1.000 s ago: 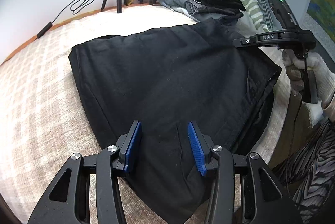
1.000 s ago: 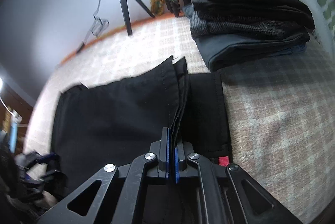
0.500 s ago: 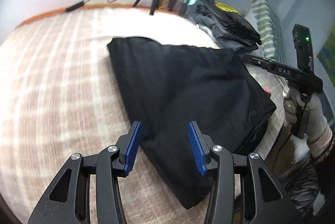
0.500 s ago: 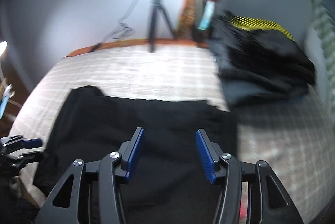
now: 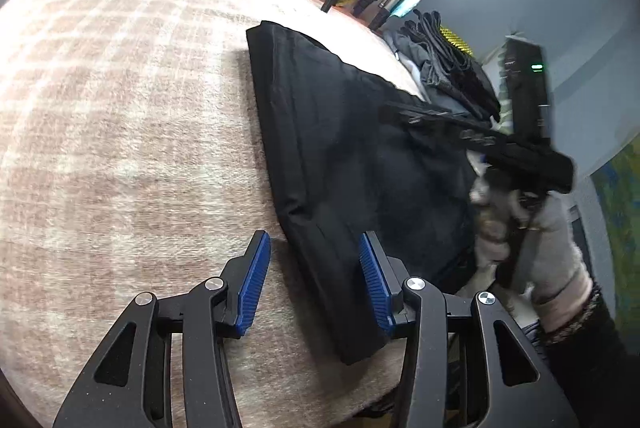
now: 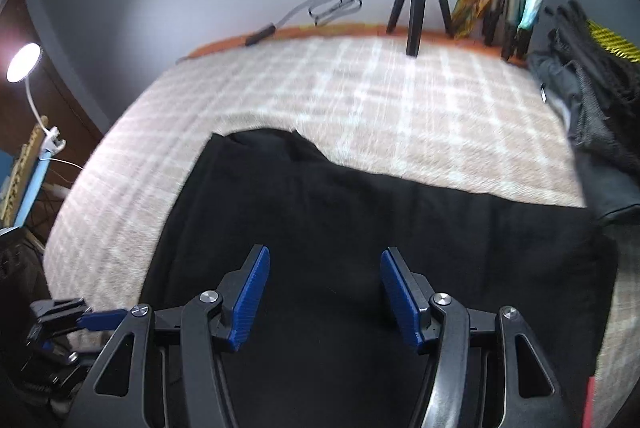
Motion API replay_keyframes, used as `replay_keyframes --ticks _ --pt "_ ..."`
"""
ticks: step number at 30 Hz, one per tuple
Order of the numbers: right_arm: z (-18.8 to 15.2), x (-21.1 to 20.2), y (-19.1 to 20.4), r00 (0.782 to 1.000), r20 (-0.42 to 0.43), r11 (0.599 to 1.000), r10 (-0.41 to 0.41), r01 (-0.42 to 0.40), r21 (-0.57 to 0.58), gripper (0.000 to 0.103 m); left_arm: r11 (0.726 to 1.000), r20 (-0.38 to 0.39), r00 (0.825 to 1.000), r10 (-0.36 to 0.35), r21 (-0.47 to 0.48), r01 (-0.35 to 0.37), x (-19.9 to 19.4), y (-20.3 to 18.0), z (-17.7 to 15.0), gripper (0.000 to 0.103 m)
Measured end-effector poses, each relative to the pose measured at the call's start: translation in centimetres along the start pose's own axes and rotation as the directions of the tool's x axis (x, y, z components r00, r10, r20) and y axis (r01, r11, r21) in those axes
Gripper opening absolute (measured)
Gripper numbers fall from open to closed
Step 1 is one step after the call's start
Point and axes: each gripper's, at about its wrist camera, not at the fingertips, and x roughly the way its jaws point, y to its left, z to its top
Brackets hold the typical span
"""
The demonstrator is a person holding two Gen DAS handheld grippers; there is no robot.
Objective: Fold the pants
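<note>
Both grippers have their blue pads spread with nothing between them: the left gripper [image 5: 314,284] straddles the near corner of the folded black pants [image 5: 352,163] on the checked blanket [image 5: 120,131], while the right gripper [image 6: 326,298] hovers over their middle. The right-wrist view is motion-blurred, its lower edge cutting off the pants. A second ago the right gripper pinched the cloth's edge; now it has released it.

Two handheld black grippers, both spread wide and holding nothing.

The left black two-finger gripper with blue ribbed pads [image 5: 314,282] has its jaws parted. The right black gripper with matching blue pads [image 6: 325,298] is likewise parted, gripped from beneath by a hand in a pale knitted glove [image 5: 532,244].
</note>
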Motion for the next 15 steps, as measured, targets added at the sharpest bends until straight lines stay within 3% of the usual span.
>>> replay_keyframes --ticks 3,6,10,15 --pt "0.0 1.7 0.1 0.999 -0.033 1.0 -0.016 0.015 -0.002 0.064 0.997 -0.029 0.997 -0.07 -0.041 0.069 0.4 0.2 0.2 0.045" --pt "0.1 1.8 0.2 0.999 -0.033 1.0 -0.006 0.006 0.007 0.071 0.994 -0.027 0.995 -0.093 -0.065 0.092 0.4 0.3 0.2 0.045" --pt "0.3 1.8 0.4 0.999 -0.039 1.0 0.006 -0.006 0.011 0.071 0.992 -0.012 0.993 -0.117 -0.049 0.116 -0.2 -0.1 0.0 0.044" --pt "0.6 1.1 0.1 0.988 -0.026 0.984 0.153 -0.15 0.101 0.071 0.992 0.032 0.993 -0.115 0.06 0.113 -1.2 -1.9 -0.4 0.04"
